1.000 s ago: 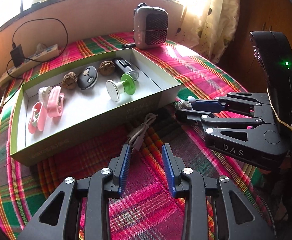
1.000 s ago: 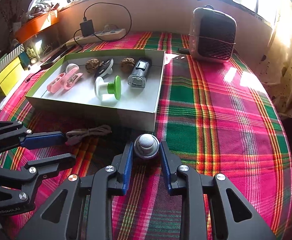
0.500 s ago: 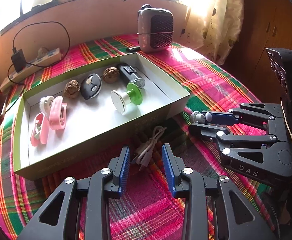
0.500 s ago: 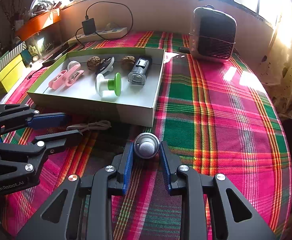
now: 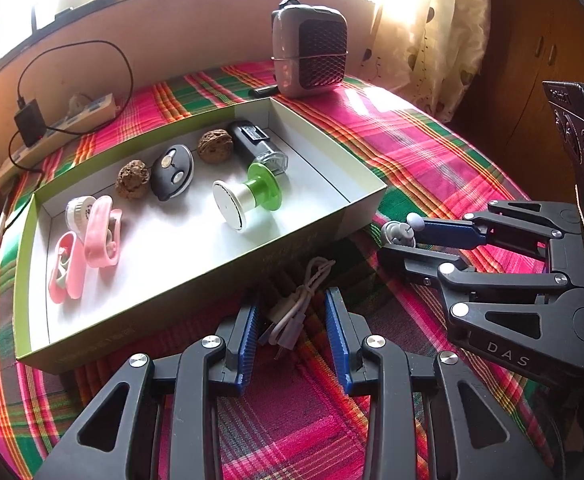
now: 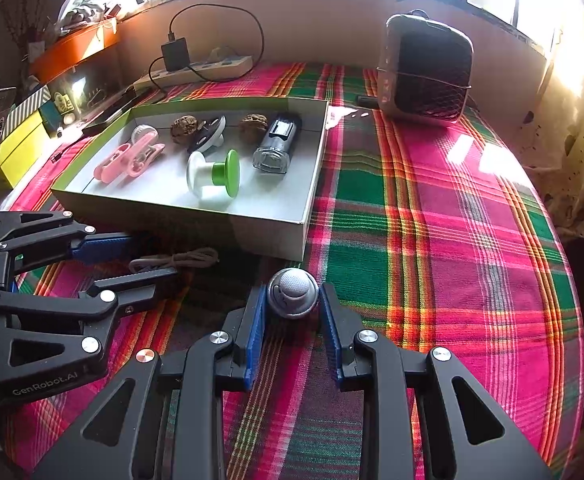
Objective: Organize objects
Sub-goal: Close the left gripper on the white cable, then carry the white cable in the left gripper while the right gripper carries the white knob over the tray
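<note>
Left wrist view: left gripper (image 5: 292,320) spread, coiled white cable (image 5: 295,304) lying between fingers on plaid counter (image 5: 431,152), pads not touching it. Green-edged box (image 5: 363,204) just ahead-left. Right gripper (image 5: 401,240) off to right.

Right wrist view: right gripper (image 6: 292,312) pinching small grey round speaker (image 6: 292,292); box (image 6: 268,228) just ahead; left gripper (image 6: 148,260) to left, straddling cable (image 6: 176,259).

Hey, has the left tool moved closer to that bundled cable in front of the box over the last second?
Yes. The left tool has advanced toward the box; its fingers now sit either side of the bundled cable, which earlier lay ahead of the tips.
</note>
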A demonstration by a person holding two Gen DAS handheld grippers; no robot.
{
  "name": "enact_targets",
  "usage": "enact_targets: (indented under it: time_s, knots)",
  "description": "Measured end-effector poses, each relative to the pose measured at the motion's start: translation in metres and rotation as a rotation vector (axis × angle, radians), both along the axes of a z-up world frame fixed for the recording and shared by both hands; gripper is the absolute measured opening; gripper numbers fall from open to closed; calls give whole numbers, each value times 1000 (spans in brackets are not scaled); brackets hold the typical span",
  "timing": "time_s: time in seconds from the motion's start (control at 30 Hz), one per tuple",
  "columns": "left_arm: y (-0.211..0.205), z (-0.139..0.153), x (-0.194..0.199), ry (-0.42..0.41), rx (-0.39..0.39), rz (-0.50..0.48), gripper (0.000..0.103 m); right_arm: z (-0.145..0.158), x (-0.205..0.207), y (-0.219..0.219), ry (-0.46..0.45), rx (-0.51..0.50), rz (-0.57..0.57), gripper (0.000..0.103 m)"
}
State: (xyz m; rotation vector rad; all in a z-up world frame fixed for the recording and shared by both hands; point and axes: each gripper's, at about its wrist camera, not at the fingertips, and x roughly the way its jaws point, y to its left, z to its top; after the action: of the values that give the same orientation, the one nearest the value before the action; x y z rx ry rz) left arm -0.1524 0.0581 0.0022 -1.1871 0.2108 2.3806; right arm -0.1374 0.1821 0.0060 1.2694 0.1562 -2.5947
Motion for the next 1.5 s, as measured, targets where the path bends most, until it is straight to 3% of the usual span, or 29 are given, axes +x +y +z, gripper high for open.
enact_targets:
  time_s: [0.3,0.7,0.93,1.5]
  knots:
    - [1,-1,0,11,-7,-2,30,0,-5,-1,2,11,-10,33]
    - [0,-1,4,31,-26,4,17,0,-4,-2,2,13,-13,33]
    - [-1,-1,6,30,-23,0,17,0,-3,-2,3,11,-8,28]
    - [-1,-1,11,33,-24,1,17,1,-1,-1,4,11,-21,27]
